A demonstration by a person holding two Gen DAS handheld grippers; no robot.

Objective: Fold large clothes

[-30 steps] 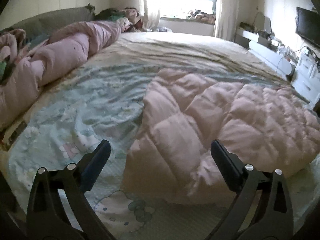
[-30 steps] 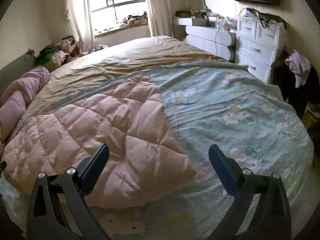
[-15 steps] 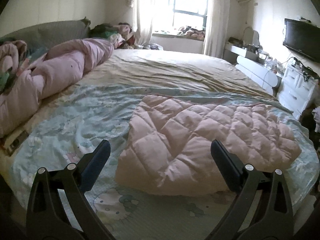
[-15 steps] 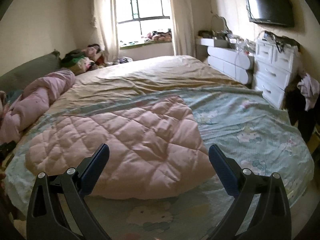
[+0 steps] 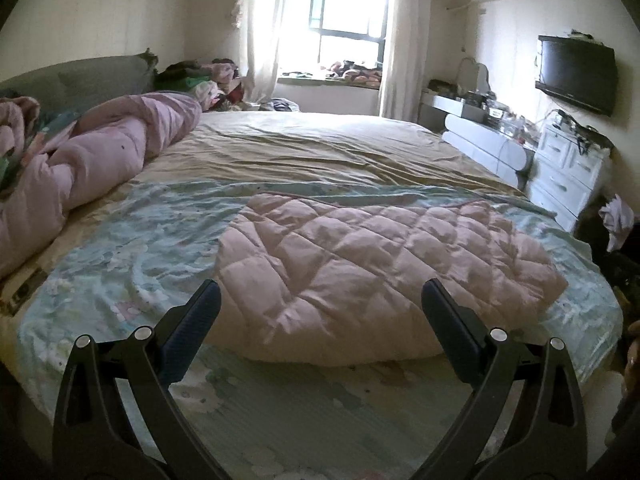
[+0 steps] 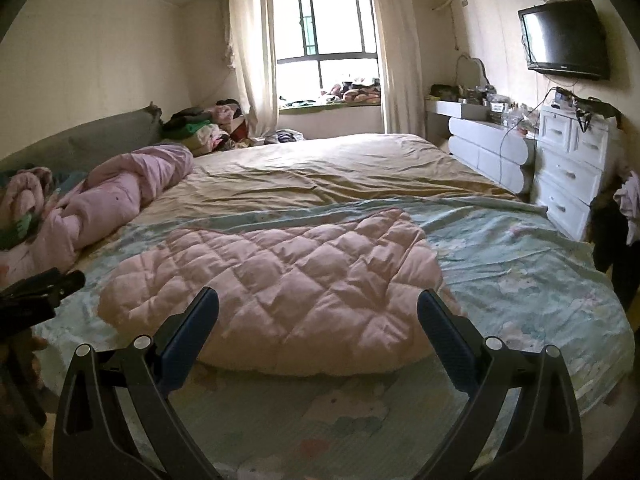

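A pink quilted padded garment (image 5: 372, 272) lies folded into a flat wide bundle on the pale blue patterned sheet (image 5: 132, 248) of the bed. It also shows in the right wrist view (image 6: 288, 284). My left gripper (image 5: 320, 300) is open and empty, held back from the bundle's near edge. My right gripper (image 6: 318, 308) is open and empty, also short of the near edge. The left gripper's body shows at the left edge of the right wrist view (image 6: 36, 292).
A rolled pink duvet (image 5: 100, 160) lies along the bed's left side by the grey headboard (image 6: 100, 136). A beige sheet (image 6: 320, 168) covers the far half. White drawers (image 6: 576, 168) and a dark hanging garment (image 6: 616, 240) stand at the right.
Both grippers have pulled back and risen from the garment, which now looks smaller and farther away. Both stayed open and empty. The garment has not moved.
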